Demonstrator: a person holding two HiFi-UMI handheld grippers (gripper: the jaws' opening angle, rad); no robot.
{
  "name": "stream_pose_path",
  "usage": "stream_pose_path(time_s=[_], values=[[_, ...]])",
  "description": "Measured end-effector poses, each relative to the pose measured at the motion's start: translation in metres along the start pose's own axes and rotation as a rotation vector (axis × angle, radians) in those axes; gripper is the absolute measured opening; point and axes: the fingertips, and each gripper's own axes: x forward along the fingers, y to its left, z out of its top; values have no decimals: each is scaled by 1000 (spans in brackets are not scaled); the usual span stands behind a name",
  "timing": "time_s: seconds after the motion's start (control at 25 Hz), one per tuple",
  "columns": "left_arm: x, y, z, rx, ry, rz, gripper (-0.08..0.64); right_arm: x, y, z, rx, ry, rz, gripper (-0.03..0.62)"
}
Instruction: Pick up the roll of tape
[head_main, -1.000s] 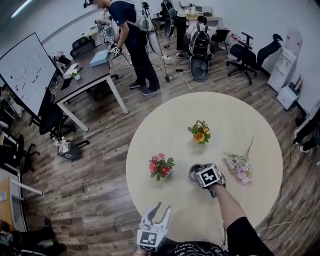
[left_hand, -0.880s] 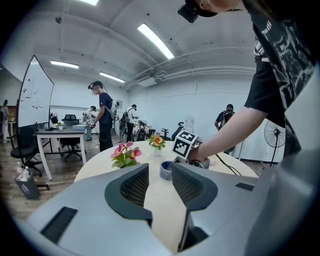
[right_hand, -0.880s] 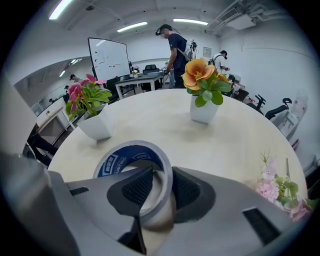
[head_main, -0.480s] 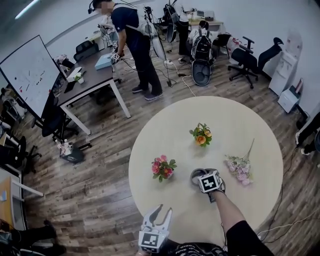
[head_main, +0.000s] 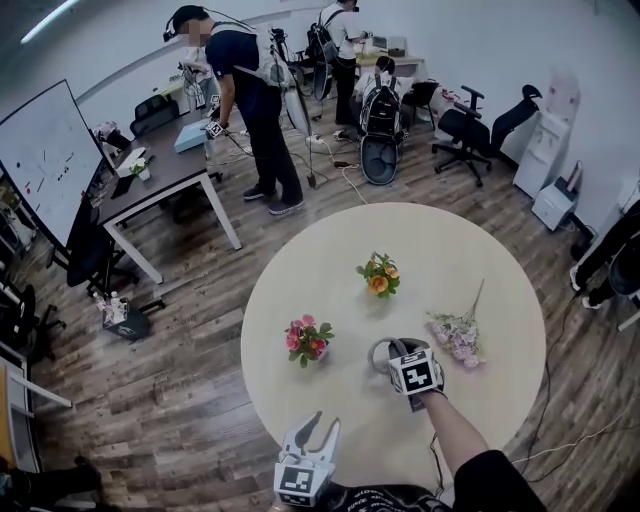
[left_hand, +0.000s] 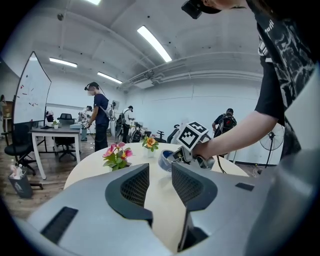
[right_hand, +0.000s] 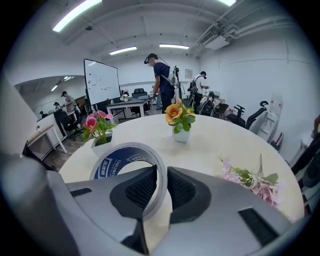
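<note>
Roll of tape (right_hand: 112, 161) in right claw (right_hand: 161, 172) over round table (head_main: 480, 260), wood floor (head_main: 190, 330).

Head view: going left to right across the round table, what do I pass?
pink potted flowers → roll of tape, held in the right gripper → loose flower sprig. The orange potted flowers overlap the tape's span, so they are left out.

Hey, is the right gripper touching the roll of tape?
Touching. The right gripper view shows the right gripper clamped on the roll of tape, one jaw inside the ring, one outside.
</note>
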Motion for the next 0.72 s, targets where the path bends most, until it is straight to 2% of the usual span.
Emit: stream_pose_path(time_s=[0.4,0.56,0.72], values=[[-2,-16,8,13,-48,-35,156,-63,6,27,-12,-138,-27,74],[-7,-23,10,21,-56,-49,156,-90,8,29,-30,-185,-55,72],[-13,-33,10,30,-66,-68,156,-119,9,24,1,-230,-73,72]])
